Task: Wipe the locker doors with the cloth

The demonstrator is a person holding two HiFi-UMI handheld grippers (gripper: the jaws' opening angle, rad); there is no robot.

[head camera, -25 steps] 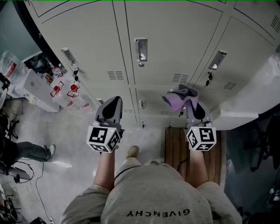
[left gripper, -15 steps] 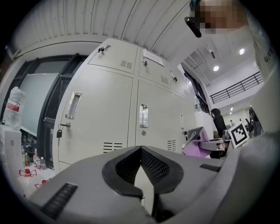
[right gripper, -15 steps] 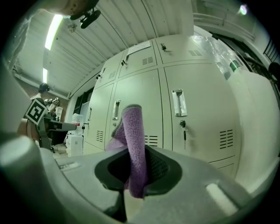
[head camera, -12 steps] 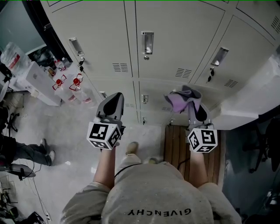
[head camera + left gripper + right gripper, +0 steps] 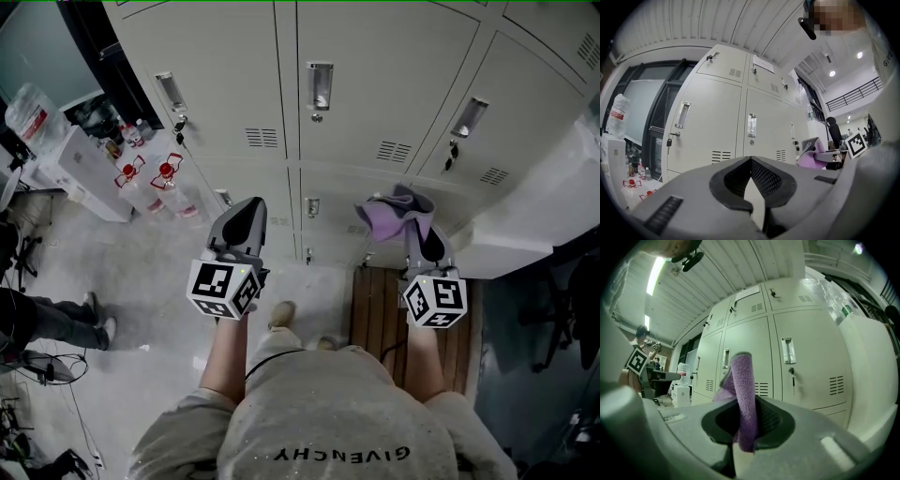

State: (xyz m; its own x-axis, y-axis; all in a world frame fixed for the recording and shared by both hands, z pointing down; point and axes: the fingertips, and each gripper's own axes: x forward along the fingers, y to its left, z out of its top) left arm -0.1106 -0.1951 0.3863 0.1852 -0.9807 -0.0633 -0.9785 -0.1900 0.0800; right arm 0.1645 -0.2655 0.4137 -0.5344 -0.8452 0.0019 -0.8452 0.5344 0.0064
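Observation:
A bank of pale grey locker doors (image 5: 375, 84) fills the wall ahead, each with a recessed handle (image 5: 320, 84) and vent slots. My right gripper (image 5: 419, 230) is shut on a purple cloth (image 5: 392, 214), which stands up folded between its jaws (image 5: 743, 399) a short way off the lockers (image 5: 806, 357). My left gripper (image 5: 246, 217) is shut with nothing in it, its tips (image 5: 750, 160) meeting in front of the doors (image 5: 717, 122). Neither gripper touches the lockers.
Bottles with red caps (image 5: 167, 178) and white boxes (image 5: 75, 169) stand on the floor at the left. A wooden slatted mat (image 5: 375, 314) lies under my right side. A white counter (image 5: 553, 206) juts in at the right. Another person's legs (image 5: 47, 319) are at far left.
The view has shifted slightly, so the lockers sit a little lower and to the right in view. Both grippers hold nearly the same pose, the cloth still clamped in the right one.

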